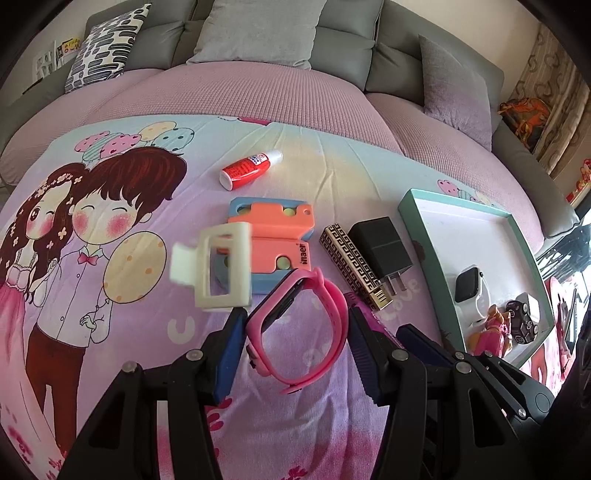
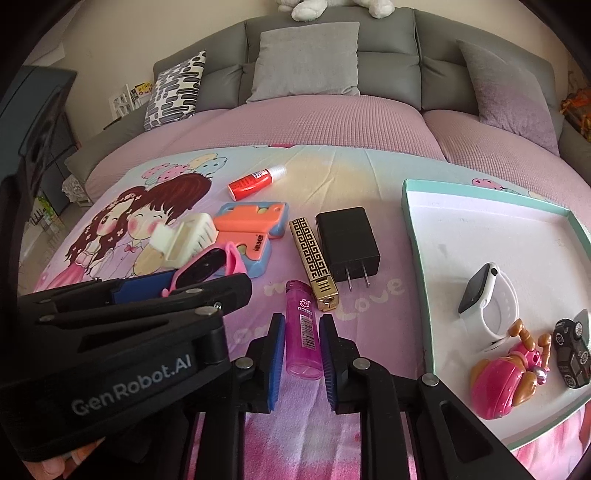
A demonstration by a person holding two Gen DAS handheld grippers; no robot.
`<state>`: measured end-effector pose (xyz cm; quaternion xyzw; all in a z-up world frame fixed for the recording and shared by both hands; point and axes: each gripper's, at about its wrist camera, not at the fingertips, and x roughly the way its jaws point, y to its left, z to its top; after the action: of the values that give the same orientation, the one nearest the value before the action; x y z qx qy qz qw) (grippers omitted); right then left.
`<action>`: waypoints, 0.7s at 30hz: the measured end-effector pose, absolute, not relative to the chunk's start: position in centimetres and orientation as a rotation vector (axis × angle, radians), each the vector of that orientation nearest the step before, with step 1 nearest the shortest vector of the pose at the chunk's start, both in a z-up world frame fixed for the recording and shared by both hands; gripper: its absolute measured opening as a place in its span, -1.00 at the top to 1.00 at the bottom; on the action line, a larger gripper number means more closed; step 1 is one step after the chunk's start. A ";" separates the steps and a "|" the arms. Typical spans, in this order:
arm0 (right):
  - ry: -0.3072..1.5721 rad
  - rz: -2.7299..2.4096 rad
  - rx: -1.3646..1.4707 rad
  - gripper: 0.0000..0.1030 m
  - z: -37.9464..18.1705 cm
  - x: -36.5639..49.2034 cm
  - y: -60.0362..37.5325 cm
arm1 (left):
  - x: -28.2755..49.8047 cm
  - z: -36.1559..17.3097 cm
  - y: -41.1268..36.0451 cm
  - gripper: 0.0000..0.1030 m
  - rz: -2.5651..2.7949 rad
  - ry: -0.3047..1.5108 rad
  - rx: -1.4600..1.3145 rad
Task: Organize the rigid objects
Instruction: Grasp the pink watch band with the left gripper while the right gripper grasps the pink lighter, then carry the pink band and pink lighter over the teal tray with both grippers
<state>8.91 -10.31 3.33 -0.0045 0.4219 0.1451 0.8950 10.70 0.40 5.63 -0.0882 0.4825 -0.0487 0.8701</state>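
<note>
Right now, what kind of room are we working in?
Most likely a home living room. A grey sofa with loose cushions runs behind the work surface, which is draped with a cartoon-print sheet, and a white plush toy sits on the sofa back.

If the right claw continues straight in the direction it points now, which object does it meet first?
Beyond the purple lighter already between its pads, the right claw would probably meet the gold patterned lighter first, though depth is uncertain.
</note>
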 end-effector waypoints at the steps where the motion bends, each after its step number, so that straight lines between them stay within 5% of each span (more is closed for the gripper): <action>1: 0.871 0.301 -0.008 0.61 3.4 8.9 -10.3 | 10.6 5.9 0.4 -0.10 -0.104 1.003 -0.185; 21: 0.770 0.280 0.094 0.76 6.4 7.9 -12.8 | 9.7 8.7 1.8 -0.10 -0.100 0.900 -0.231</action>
<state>7.92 -12.84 6.39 0.0459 0.3740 0.1359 0.9163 9.71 1.76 8.67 -0.1112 0.4340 -0.0483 0.8927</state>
